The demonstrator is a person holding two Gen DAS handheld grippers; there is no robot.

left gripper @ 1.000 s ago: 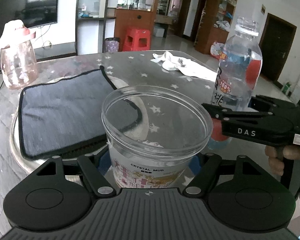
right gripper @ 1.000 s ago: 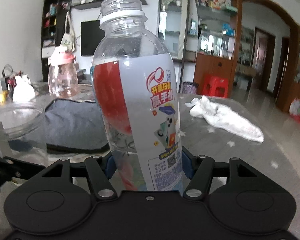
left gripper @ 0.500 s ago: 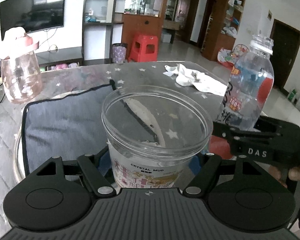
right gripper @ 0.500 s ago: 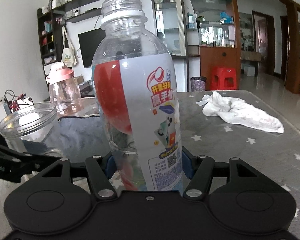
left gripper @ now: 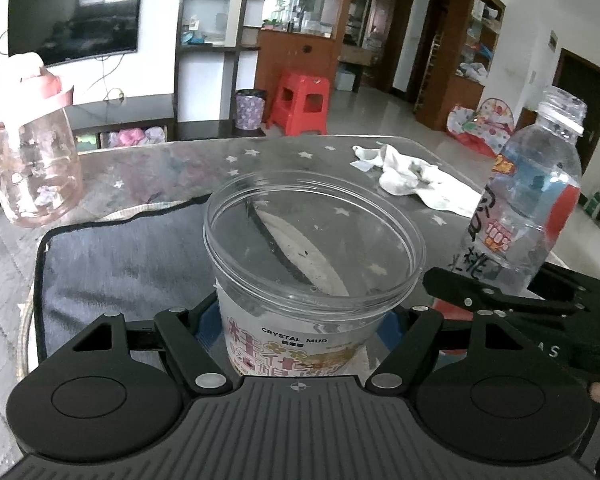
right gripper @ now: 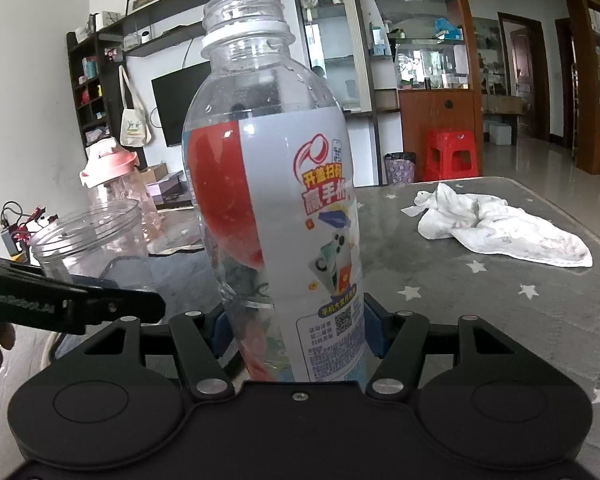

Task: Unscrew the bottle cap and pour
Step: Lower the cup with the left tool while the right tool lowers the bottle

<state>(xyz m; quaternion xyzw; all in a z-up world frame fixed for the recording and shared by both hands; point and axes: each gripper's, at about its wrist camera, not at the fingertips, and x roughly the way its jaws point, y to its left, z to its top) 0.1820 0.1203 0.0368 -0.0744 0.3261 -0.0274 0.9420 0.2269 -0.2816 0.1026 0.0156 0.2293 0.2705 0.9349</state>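
A clear plastic bottle point(right gripper: 276, 184) with a red and grey label stands upright with no cap on its neck; my right gripper point(right gripper: 296, 340) is shut on its lower body. It also shows in the left wrist view point(left gripper: 528, 216), to the right of the jar. A wide clear plastic jar point(left gripper: 312, 264) with an open mouth and a "CRYSTAL MUD" label is held in my left gripper point(left gripper: 300, 336), which is shut on its base. The jar also shows at the left in the right wrist view point(right gripper: 88, 240). No cap is in view.
A dark grey cloth mat point(left gripper: 128, 264) lies under and left of the jar. A pink lidded water bottle point(left gripper: 32, 152) stands far left. A crumpled white rag point(right gripper: 500, 232) lies on the grey star-patterned table point(right gripper: 500, 304) at the right.
Both grippers have risen with their loads; the table and mat sit lower in both views. The bottle and jar stay upright and side by side.
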